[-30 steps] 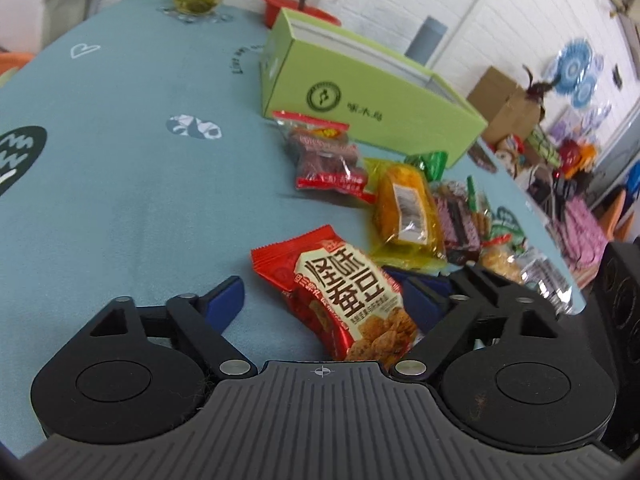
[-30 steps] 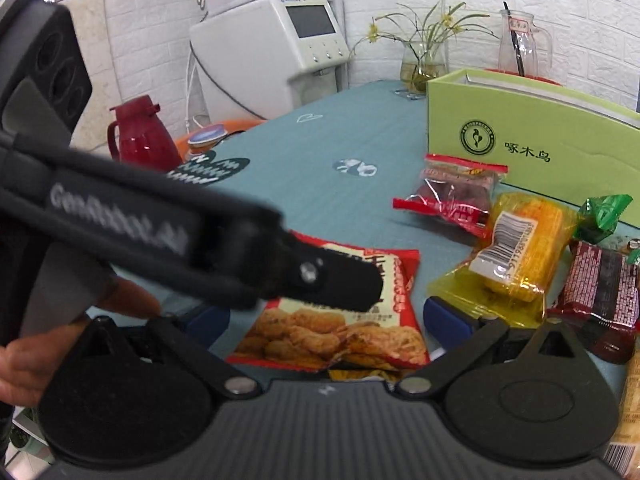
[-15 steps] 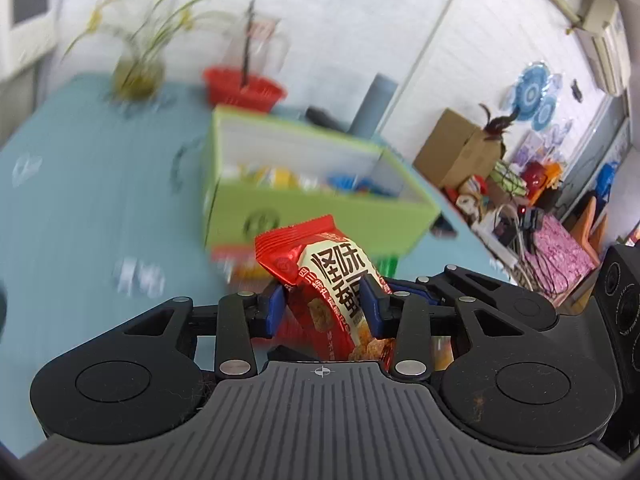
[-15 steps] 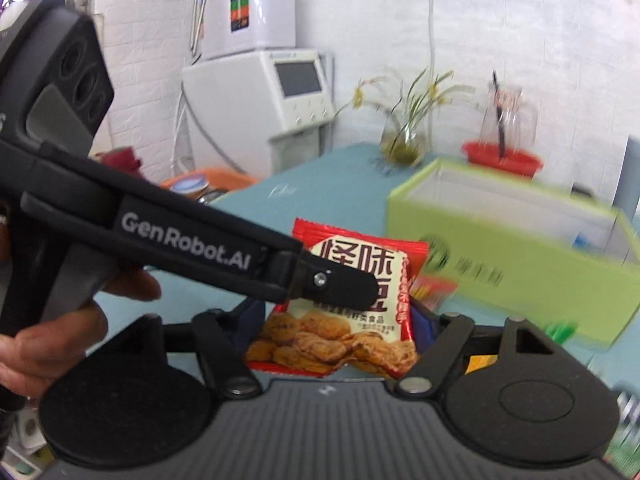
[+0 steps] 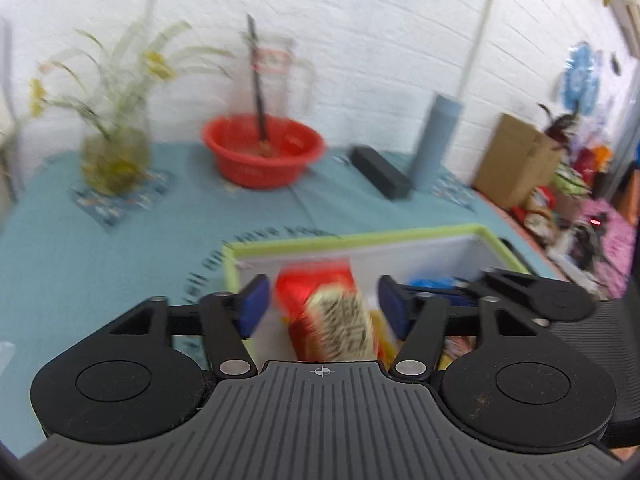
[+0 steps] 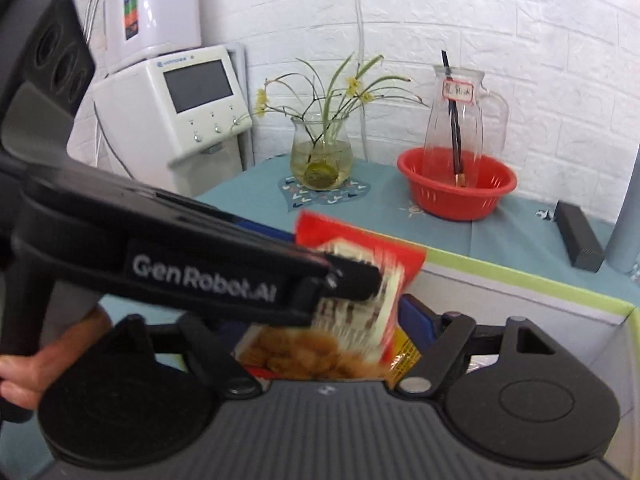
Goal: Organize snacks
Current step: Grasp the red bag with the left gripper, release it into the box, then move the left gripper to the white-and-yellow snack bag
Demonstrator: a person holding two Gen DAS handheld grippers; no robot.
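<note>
a: snack packet (image 5: 332,316) first — where do you see it against your tongs?

b: between the blue pads (image 5: 252,306) of your left gripper (image 5: 322,306), blurred, tilted, its red top edge toward the far side. there is a gap on each side of it, so neither pad presses on it. the jaws are spreading at this moment.

a: and below it?

b: the green box (image 5: 400,236), open on top, white inside. the packet hangs over its left part, above the other wrappers lying in there: something yellow just right of it and something blue further right.

a: what about your right gripper (image 6: 320,320)?

b: from the right wrist view the same packet (image 6: 360,292) sits in front of it, over the box's near wall (image 6: 520,280). only one blue pad (image 6: 416,318) shows, just right of the packet; the other is hidden behind the left gripper's black body (image 6: 200,268), which crosses the view from the left. its jaws are also widening, and i cannot tell whether that pad touches the wrapper.

a: anything beyond the box?

b: on the teal tablecloth (image 6: 500,236), far side: a red basin (image 6: 456,192) holding a glass jug (image 6: 460,120), and a vase with flowers (image 6: 322,156) to its left.
</note>
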